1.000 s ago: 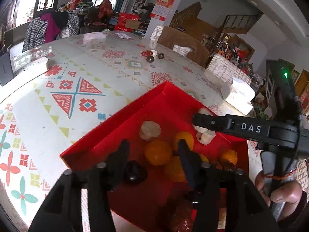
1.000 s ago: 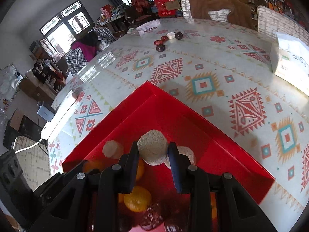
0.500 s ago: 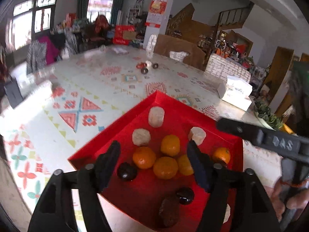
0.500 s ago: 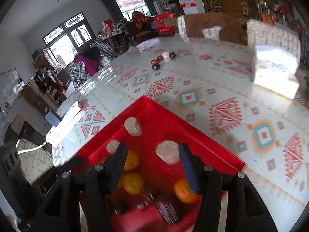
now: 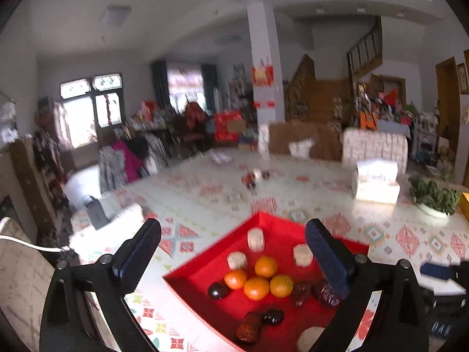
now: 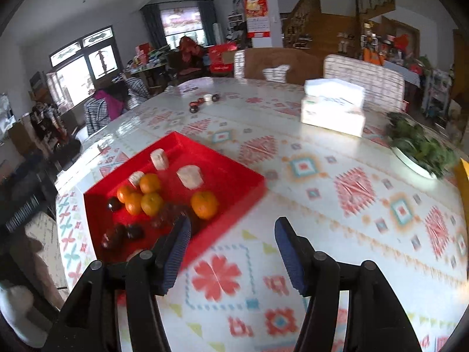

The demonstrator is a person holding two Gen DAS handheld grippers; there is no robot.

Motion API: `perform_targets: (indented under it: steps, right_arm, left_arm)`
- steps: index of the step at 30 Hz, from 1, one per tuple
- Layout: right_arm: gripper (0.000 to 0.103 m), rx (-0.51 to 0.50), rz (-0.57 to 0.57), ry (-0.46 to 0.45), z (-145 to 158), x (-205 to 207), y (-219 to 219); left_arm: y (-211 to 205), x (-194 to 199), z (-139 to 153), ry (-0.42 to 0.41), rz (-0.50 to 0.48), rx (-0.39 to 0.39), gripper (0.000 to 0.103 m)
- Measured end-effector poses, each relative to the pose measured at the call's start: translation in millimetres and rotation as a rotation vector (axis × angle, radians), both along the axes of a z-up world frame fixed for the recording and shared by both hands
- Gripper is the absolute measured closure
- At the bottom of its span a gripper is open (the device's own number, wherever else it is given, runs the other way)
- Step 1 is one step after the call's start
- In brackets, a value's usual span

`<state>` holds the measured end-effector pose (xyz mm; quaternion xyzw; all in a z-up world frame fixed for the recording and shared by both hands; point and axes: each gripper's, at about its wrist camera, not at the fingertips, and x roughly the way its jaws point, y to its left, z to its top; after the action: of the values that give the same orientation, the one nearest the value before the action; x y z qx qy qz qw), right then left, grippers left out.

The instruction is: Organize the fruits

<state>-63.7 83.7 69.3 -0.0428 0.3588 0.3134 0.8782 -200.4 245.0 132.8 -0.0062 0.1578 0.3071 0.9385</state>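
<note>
Fruits (image 5: 258, 281) in red tray (image 5: 205, 267), seemingly sorted.

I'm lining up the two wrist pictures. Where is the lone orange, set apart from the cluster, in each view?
Left wrist: the lone orange sits mid-tray, just beyond the cluster of three.
Right wrist: lone orange lies nearest the tray's right edge.
Shared landmark: white tissue box on the table.

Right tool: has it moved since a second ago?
Yes. The right tool, then over the red tray around a pale chunk, now hangs over bare tablecloth beside the tray's edge, its jaws having just opened with nothing between.
</note>
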Motion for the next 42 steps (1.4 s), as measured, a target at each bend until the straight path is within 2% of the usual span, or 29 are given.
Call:
perform_targets:
  steps: [2,5,7,8,10,12,17,25,42]
  right_arm:
    - [0.038,0.027,-0.016,0.001,-2,-9,-14]
    - [0.038,0.050,-0.040,-0.013,-1,-22,-30]
    - [0.036,0.075,-0.041,-0.017,-1,-31,-37]
    - [0.034,0.090,-0.041,-0.016,-1,-35,-41]
    - [0.032,0.104,-0.036,-0.019,-3,-43,-45]
    - [0.032,0.094,-0.035,-0.033,-6,-51,-46]
    - [0.031,0.069,-0.034,-0.033,-14,-61,-49]
    - [0.028,0.036,-0.061,-0.043,-20,-63,-50]
    - [0.016,-0.060,-0.067,-0.029,-37,-61,-23]
  left_arm:
    - [-14,-14,9,-0.063,0.030,0.056,0.000]
    - [-35,-40,23,-0.178,0.080,0.125,0.000]
    - [-44,-52,25,-0.229,0.108,0.141,0.000]
    - [-46,-56,24,-0.243,0.112,0.125,0.000]
    - [-47,-54,24,-0.224,0.071,0.085,0.000]
    - [-47,-48,22,-0.167,0.020,0.027,0.000]
    - [-52,-34,13,-0.072,-0.029,-0.025,0.000]
    - [-61,-19,0,-0.012,-0.074,-0.038,0.000]
    - [-41,-1,-32,0.080,-0.084,-0.093,0.000]
